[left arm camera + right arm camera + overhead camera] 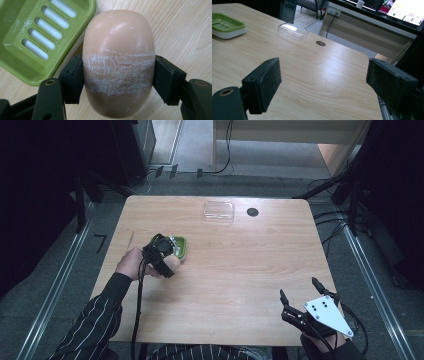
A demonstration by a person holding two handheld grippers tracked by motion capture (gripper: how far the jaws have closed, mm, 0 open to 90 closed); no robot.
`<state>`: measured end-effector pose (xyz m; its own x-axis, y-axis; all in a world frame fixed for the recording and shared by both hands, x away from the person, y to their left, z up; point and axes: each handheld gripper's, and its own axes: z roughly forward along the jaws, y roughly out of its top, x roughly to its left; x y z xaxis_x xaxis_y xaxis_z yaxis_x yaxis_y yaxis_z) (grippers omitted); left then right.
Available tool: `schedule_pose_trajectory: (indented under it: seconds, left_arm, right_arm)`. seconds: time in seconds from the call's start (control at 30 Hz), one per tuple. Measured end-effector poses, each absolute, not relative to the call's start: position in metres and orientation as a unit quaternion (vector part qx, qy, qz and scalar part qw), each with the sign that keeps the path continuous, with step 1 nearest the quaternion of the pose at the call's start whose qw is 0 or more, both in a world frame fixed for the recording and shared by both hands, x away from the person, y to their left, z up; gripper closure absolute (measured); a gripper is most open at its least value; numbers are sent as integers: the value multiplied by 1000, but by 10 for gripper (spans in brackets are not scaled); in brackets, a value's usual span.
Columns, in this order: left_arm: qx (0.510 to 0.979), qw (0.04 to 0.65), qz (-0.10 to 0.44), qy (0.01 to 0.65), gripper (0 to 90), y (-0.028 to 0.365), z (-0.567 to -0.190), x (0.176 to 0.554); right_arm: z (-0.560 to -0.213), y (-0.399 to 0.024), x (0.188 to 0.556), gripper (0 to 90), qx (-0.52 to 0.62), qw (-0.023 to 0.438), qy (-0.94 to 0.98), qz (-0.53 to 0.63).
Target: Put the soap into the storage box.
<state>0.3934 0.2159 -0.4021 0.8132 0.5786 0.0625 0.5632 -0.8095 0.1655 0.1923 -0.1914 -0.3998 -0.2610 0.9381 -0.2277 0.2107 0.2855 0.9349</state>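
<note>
We look down on a pale wooden worktop [225, 270], and over on the left side the left claw [167, 257] has a peach-coloured oval bar of soap [173, 264] clamped between its jaws. From the left gripper view we get it close up: the soap [118, 65] sits squeezed at its middle by both black pads [72, 80], and a whitish scuffed band runs across it right where they press. Just beside it, up and to the left, we see the green soap dish [30, 45] with its row of white drain slots, the soap's rounded end near the dish's rim. In the high view the dish [179, 246] lies just beyond the claw, and a striped sleeve [95, 320] comes in from the bottom left.

Down at the near right corner, the right claw [300, 295] hovers with its jaws spread wide and nothing between them. Its own view shows the two black pads [264, 82] well apart above bare wood. Farther off we pick out a clear plastic lid [292, 30] near the far edge and a small dark round disc [320, 43] just beside it. The green dish [227, 25] sits far left.
</note>
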Motion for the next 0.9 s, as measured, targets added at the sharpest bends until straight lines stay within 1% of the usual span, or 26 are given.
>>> schedule_pose_trajectory:
  seconds: [0.1,0.3,0.9]
  left_arm:
    - [954,66,64,286,336,214,-399,395]
    - [957,69,64,275,337,212,-393,400]
    - [962,67,86,252,337,217,-384,417]
  right_arm:
    - [-400,-191,192,134,426,433,675,419]
    - [-400,-192,192,134,425,433,675,420]
    - [-400,-191,193,135,424,433,676,419]
